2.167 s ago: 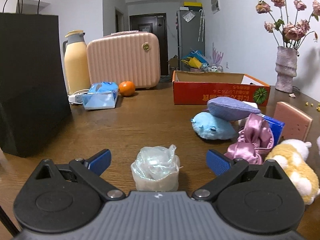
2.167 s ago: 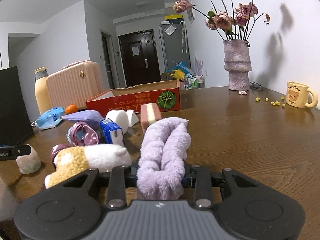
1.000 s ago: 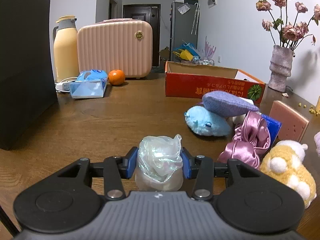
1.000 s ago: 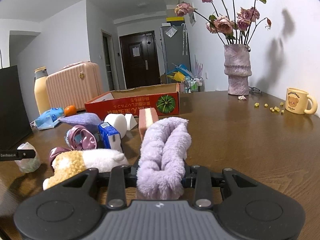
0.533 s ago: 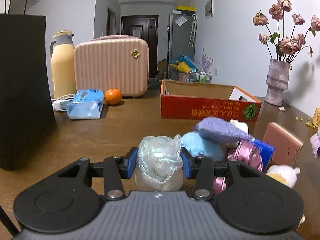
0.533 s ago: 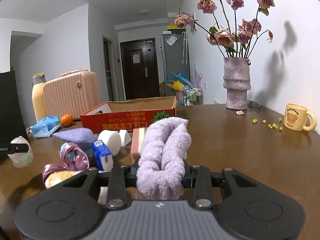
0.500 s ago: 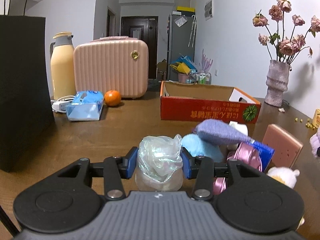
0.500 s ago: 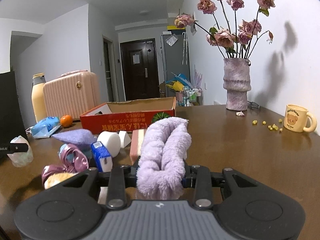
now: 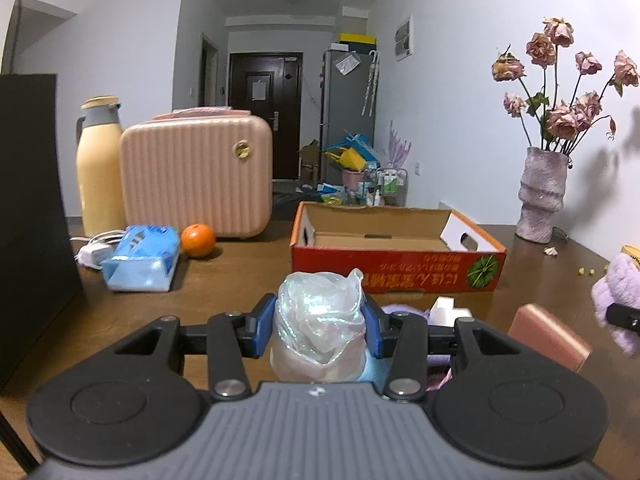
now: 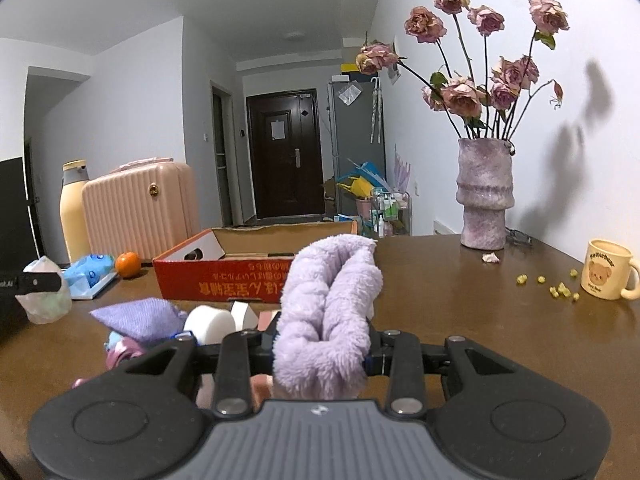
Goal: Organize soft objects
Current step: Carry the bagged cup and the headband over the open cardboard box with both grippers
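Since a second ago both loads are lifted clear of the table, the crinkled plastic pouch (image 9: 320,320) clamped in the left gripper (image 9: 318,330) and the fluffy lilac band (image 10: 328,312) in the right gripper (image 10: 320,350), and are carried nearer the far red cardboard box (image 9: 396,264), judged the drop-off.

Desk (image 10: 460,320): dark wood, glossy, reflective. Box (image 9: 396,276) at 12 o'clock: red printed cardboard, matt. Bag (image 9: 320,320) in left claw (image 9: 320,328): thin crinkled plastic, iridescent sheen. Headband (image 10: 328,320) in right claw (image 10: 322,354): lilac plush, fuzzy. Suitcase (image 9: 196,176) at 10 o'clock: ribbed pink plastic, satin. Vase (image 10: 484,200) at 2 o'clock: rough, mottled. Mug (image 10: 608,276): smooth glazed ceramic.
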Demonstrator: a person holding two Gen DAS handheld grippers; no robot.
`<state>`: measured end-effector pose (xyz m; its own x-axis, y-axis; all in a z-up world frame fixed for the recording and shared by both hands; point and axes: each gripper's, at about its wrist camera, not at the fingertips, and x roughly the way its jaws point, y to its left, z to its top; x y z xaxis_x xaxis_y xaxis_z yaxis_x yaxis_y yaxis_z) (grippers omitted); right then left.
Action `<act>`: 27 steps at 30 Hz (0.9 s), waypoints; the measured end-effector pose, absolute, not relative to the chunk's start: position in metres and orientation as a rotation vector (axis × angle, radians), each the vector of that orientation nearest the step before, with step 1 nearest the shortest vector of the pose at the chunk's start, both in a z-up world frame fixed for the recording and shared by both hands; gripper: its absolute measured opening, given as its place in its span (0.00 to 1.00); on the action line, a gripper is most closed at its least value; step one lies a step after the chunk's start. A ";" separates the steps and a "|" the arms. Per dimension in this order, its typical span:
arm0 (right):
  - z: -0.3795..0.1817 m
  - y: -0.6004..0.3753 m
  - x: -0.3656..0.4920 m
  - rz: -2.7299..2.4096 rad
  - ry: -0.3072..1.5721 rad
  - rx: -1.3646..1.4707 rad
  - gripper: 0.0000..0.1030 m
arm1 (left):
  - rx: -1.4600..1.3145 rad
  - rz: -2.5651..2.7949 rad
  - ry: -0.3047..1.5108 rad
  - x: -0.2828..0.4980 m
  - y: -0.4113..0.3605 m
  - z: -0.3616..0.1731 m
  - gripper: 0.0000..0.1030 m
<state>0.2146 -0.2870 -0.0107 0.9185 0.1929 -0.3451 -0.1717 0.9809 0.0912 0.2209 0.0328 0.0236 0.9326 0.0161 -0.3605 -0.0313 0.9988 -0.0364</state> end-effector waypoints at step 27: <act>0.025 -0.279 0.325 0.284 0.352 0.020 0.33 | -0.042 -0.039 0.331 0.324 -0.053 0.080 0.44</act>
<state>0.3250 -0.2791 0.0245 0.8995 0.2775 -0.3375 -0.2705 0.9603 0.0685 0.3242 -0.0533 0.0796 0.9449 -0.0454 -0.3241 0.0316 0.9984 -0.0475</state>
